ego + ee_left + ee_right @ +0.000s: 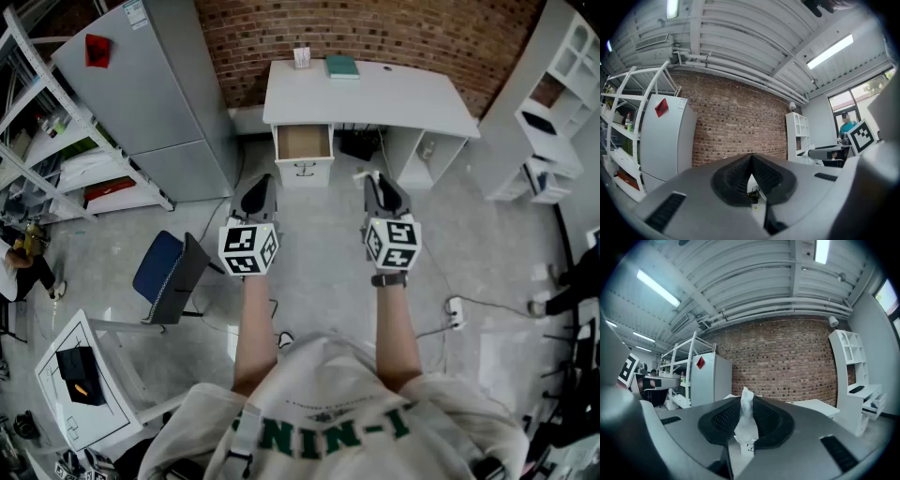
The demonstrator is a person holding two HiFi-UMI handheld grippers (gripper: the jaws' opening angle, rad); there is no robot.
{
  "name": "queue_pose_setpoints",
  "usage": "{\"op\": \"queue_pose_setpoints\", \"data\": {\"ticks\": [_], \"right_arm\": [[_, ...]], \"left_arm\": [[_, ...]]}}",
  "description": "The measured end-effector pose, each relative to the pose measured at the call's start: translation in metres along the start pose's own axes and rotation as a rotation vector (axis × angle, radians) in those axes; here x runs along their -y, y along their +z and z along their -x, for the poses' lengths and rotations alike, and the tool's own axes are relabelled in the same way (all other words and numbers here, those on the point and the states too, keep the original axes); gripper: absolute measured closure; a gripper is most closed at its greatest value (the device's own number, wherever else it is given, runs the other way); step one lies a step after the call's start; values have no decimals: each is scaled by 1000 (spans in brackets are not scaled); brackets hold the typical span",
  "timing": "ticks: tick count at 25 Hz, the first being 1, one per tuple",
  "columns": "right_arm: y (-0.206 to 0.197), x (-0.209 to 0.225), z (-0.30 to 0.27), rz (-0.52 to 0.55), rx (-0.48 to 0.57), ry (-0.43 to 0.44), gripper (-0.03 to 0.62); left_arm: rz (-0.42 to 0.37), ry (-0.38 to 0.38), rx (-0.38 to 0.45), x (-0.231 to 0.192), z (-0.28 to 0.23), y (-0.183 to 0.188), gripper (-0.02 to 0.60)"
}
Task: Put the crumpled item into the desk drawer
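The crumpled paper [746, 423] is pinched between the jaws of the right gripper [746, 404]. In the right gripper view it is a white wad standing upright, with its long axis running up and down between the two dark pads and its top poking just above them. In the head view only a small white scrap of it shows at the tip of the right gripper [379, 187], right of the frame's middle. The move ahead turns on where the drawer [303, 142] lies from that paper. The drawer sits up the frame and to the left of the right gripper, well apart from it, pulled open under the left end of the white desk [403, 103], with its brown inside bare to the camera. The gripper points level and straight toward the brick wall [394, 33], so I judge the paper has to go forward and to the left, then over the drawer's front edge, before it can be let go. The left gripper [255, 192] lines up closer with the drawer, sitting just down and to its left, but it carries nothing. In the left gripper view the left gripper's [751, 161] jaws meet at the tips with nothing between them. A grey fridge [141, 84] stands to the left of the desk.
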State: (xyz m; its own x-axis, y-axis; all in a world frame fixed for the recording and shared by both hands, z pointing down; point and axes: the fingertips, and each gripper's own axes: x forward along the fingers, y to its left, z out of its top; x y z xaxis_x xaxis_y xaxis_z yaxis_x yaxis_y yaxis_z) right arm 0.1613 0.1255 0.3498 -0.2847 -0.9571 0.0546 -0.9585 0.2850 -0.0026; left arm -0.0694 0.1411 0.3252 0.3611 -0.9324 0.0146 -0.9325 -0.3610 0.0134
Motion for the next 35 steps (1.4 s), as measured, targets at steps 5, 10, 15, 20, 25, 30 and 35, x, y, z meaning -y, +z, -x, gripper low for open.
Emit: {"op": "queue_pose_setpoints", "data": {"ticks": [5, 10, 15, 20, 25, 30, 35], "right_arm": [[1, 11, 15, -3, 5, 5, 522], [-1, 20, 34, -14, 2, 10, 522], [-15, 23, 52, -47, -10, 27, 522], [-23, 26, 55, -109, -22, 32, 520], [-29, 20, 39, -119, -23, 50, 520], [-34, 21, 7, -116, -36, 52, 520], [-22, 20, -40, -100, -30, 64, 520]], "left_arm": [[-4, 28, -25, 13, 4, -9, 583], [-22, 58, -52, 28, 12, -14, 583], [-38, 88, -65, 45, 25, -20, 582], [-38, 78, -96, 56, 23, -32, 583], [-43, 75, -107, 53, 10, -43, 583], [-42, 74, -111, 36, -17, -48, 583], [-36, 72, -88, 9, -57, -39, 583]]}}
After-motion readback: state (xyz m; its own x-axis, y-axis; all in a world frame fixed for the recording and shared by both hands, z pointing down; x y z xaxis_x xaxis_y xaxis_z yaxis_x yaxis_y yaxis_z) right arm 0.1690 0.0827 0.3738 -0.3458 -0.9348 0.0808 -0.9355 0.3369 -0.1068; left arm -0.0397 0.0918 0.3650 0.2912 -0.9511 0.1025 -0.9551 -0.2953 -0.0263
